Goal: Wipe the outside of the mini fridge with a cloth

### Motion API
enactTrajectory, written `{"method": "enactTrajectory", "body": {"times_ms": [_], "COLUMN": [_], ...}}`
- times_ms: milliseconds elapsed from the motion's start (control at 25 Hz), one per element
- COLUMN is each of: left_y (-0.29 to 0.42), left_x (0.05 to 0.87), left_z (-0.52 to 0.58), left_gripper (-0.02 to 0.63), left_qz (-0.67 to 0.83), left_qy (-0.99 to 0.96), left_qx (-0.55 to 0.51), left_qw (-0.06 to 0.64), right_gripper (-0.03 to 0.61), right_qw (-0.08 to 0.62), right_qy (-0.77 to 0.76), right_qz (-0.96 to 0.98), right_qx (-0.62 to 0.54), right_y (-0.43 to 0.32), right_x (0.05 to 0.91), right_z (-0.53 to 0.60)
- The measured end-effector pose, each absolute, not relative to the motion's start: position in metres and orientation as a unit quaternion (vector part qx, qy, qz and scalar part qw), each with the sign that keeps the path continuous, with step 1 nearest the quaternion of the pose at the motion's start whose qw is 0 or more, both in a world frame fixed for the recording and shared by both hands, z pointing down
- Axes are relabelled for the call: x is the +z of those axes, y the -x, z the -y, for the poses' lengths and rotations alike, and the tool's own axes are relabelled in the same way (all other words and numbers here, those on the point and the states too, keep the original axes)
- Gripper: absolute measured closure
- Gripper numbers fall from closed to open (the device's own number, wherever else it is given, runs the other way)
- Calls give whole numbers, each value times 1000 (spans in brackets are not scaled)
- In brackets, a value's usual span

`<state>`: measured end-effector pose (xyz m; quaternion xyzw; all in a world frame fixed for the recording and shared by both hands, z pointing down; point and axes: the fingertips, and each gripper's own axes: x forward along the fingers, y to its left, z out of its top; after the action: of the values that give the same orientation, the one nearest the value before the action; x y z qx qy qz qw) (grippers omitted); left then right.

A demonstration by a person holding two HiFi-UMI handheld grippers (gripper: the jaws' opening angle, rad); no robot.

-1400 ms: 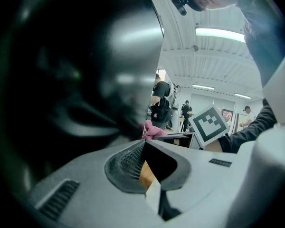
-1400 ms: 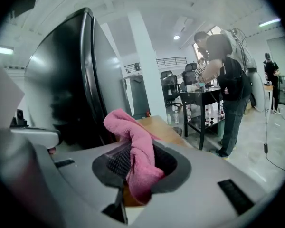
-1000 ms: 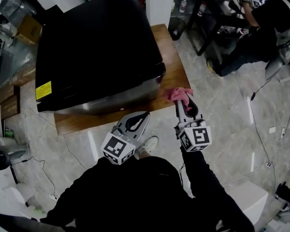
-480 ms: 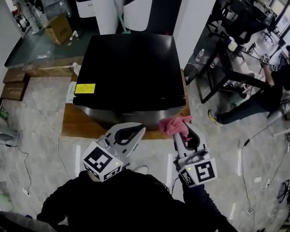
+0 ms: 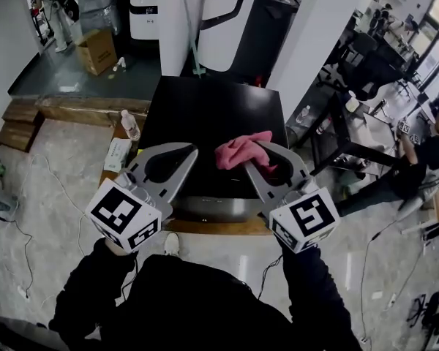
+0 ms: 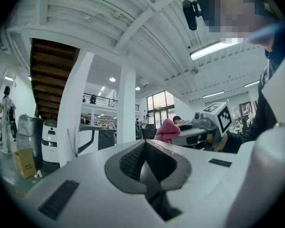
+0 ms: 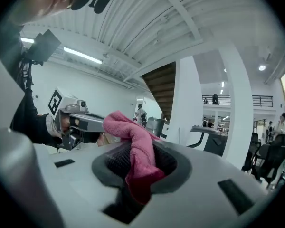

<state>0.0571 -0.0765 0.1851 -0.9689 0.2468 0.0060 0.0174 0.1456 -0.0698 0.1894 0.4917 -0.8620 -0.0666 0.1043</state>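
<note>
right gripper (image 5: 263,152) jaws are clamped on pink cloth (image 5: 238,152) | left gripper (image 5: 186,151) jaws are shut together, empty | mini fridge (image 5: 205,115) is seen below on counter (image 5: 212,227), untouched | pink cloth is best lowered flat onto top; overlapping strokes are advised

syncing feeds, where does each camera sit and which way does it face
Head view: on the person's head, facing steeply down at the mini fridge; shows arms, left gripper, right gripper.
Left gripper view: on that gripper, facing along its shut jaws; shows the other gripper.
Right gripper view: likewise, jaws shut on the cloth; shows the left gripper.
All three share the cloth.
</note>
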Motion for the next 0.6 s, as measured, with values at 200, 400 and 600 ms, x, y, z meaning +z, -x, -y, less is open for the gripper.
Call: {"method": "enactTrajectory", "body": {"times_ms": [200,400,600], "left_y": [-22,17,51], "left_x": [155,146,176], "left_z": [156,237,309], "left_gripper": [607,607,607], "left_qz": [-282,-317,-342], "left_qy": [958,946,938], "left_qx": [19,15,16], "left_qw": [43,67,53], "right_gripper": [485,485,485], "right_qw": [141,161,195], "right_qy": [-459,-428,-404], "right_qz": [875,889,892], "right_qx": [-61,-11,53], "right_y": [-113,-71,-30], "right_x": [158,152,187], "right_z": [154,241,323]}}
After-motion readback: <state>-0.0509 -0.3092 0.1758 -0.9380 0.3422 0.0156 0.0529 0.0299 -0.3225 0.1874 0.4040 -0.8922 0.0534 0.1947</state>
